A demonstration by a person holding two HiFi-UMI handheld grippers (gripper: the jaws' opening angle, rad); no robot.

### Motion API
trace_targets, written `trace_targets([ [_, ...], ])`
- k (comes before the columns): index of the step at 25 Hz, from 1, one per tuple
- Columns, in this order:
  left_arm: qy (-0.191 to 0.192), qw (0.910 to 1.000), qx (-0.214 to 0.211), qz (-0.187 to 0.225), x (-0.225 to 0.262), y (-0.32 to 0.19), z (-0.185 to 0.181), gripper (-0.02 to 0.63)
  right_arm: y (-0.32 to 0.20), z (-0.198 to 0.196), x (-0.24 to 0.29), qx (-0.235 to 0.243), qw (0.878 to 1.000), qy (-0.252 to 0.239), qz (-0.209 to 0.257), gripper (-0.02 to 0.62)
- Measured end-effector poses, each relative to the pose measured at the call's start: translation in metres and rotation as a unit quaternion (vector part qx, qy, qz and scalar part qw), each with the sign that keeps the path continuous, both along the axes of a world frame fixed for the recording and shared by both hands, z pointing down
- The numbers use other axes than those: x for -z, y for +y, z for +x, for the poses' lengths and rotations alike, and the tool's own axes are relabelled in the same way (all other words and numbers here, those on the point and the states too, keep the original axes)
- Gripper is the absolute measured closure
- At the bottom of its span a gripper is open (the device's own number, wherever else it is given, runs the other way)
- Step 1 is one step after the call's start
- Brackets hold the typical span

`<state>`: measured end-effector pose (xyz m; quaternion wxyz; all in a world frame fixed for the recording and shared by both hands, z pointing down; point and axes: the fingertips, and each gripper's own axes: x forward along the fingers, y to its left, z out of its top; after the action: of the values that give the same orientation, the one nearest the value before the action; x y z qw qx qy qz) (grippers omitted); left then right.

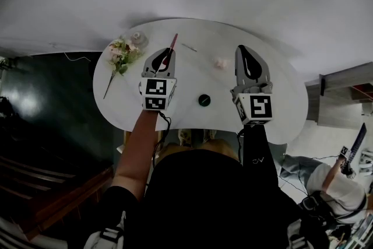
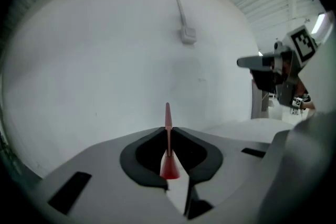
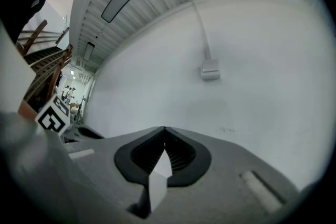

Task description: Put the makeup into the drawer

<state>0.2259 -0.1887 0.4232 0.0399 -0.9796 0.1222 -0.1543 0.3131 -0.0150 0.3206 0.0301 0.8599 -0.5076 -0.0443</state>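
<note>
Well, the left gripper (image 1: 164,55) is pinching a slim red makeup pencil (image 2: 167,115) over the white table (image 1: 274,96) (its tip pokes out beyond the jaws). The right gripper (image 1: 245,52) is pressed together on nothing.

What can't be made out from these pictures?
The drawer: in no view; in the head view the edge of the table and the person's body cover what lies below.
The red stick in the left claw: too slim to tell what makeup it is.
The pink thing and black round thing on the table: too small in the head view to name.
Both gripper views: mostly bare wall, no table items.
</note>
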Motion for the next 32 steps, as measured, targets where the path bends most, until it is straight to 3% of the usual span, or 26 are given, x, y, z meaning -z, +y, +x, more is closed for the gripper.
trace_targets([
  [2, 0.071, 0.9972, 0.0, 0.024, 0.052, 0.006, -0.006, 0.565, 0.001, -0.001, 0.005, 0.0, 1.0, 0.006, 0.007, 0.591],
  [4, 0.111, 0.9932, 0.003, 0.035, 0.082, 0.01, -0.012, 0.565, 0.001, -0.002, 0.009, 0.0, 1.0, 0.003, 0.013, 0.591],
  [9, 0.12, 0.9916, 0.043, 0.023, 0.09, 0.012, -0.031, 0.565, -0.005, -0.008, 0.016, 0.03, 0.999, -0.004, 0.021, 0.591],
  [17, 0.122, 0.9812, 0.142, 0.047, 0.101, 0.003, -0.093, 0.565, -0.053, -0.039, 0.004, 0.148, 0.989, -0.003, 0.026, 0.591],
  [22, 0.119, 0.9592, 0.247, 0.067, 0.109, -0.005, -0.167, 0.565, -0.094, -0.08, 0.004, 0.249, 0.968, 0.0, 0.035, 0.591],
  [27, 0.104, 0.9332, 0.335, 0.079, 0.104, -0.009, -0.248, 0.565, -0.137, -0.152, 0.0, 0.34, 0.939, -0.015, 0.041, 0.591],
  [32, 0.099, 0.9022, 0.412, 0.083, 0.102, -0.004, -0.314, 0.565, -0.168, -0.228, -0.005, 0.428, 0.903, -0.02, 0.038, 0.591],
])
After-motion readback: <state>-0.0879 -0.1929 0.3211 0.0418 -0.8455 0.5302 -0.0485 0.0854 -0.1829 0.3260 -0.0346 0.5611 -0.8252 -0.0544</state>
